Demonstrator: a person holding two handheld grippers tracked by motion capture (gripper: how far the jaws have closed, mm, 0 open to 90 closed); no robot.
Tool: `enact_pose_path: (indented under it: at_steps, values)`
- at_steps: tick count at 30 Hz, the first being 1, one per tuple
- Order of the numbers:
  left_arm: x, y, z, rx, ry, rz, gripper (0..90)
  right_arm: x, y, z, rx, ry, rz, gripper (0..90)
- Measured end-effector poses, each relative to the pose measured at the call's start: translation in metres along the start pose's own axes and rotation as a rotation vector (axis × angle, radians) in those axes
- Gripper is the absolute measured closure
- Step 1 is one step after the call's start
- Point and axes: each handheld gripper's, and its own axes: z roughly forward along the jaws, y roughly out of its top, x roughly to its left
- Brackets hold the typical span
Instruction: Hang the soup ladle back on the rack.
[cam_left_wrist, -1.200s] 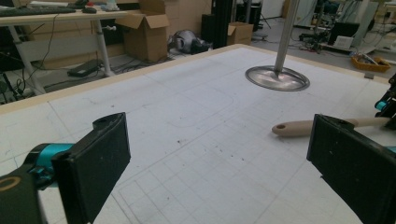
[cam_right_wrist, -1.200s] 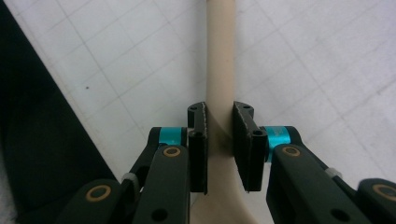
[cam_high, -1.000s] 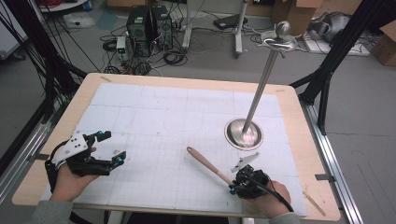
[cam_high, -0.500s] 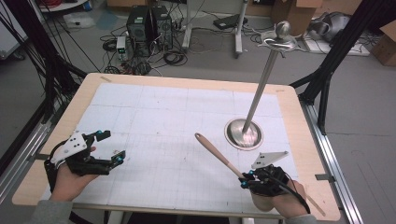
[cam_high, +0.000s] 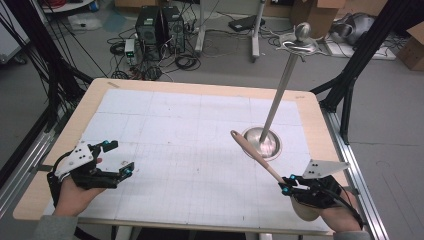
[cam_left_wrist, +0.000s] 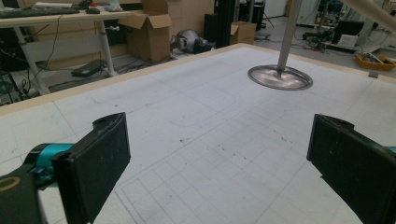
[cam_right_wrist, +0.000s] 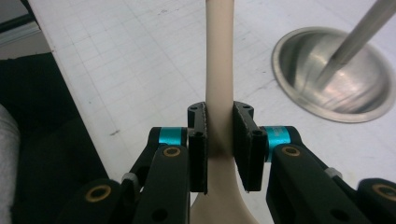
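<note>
- Right tongs (cam_high: 286, 186), lower right of the high view, pinch a beige, long-handled wooden spoon (cam_high: 254, 154) near its bowl end.
- In the right gripper view the 2 black jaws of these tongs (cam_right_wrist: 219, 140) press on either side of the spoon (cam_right_wrist: 219, 60), where the handle widens toward the bowl.
- Spoon is off the table (cam_high: 165, 120); handle slants up and left, its tip in front of the round metal base of an upright steel pole stand (cam_high: 263, 142), right of centre.
- Bowl end shows pale under the right hand (cam_high: 325, 207).
- Left tongs (cam_high: 118, 159), lower left of the high view, spread wide with nothing between them.
- Left gripper view: 2 jaws far apart at the bottom corners, white gridded table sheet (cam_left_wrist: 201, 140) between, stand base (cam_left_wrist: 280, 77) at upper right.
</note>
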Motion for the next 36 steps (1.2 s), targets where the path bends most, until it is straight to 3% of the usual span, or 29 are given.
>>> enact_pose_path:
  at_steps: [15, 26, 36]
  values:
    - [0.0, -0.002, -0.005, 0.0, 0.01, -0.004, 6.4, -0.035, 0.006, -0.052, -0.029, -0.045, -0.009, 77.0]
    - [0.002, -0.003, -0.013, -0.004, 0.026, -0.009, 6.4, -0.06, 0.003, -0.091, -0.114, -0.075, 0.048, 77.0]
    - [0.002, -0.004, -0.015, -0.003, 0.028, -0.014, 6.4, -0.073, 0.005, -0.116, -0.159, -0.101, 0.083, 77.0]
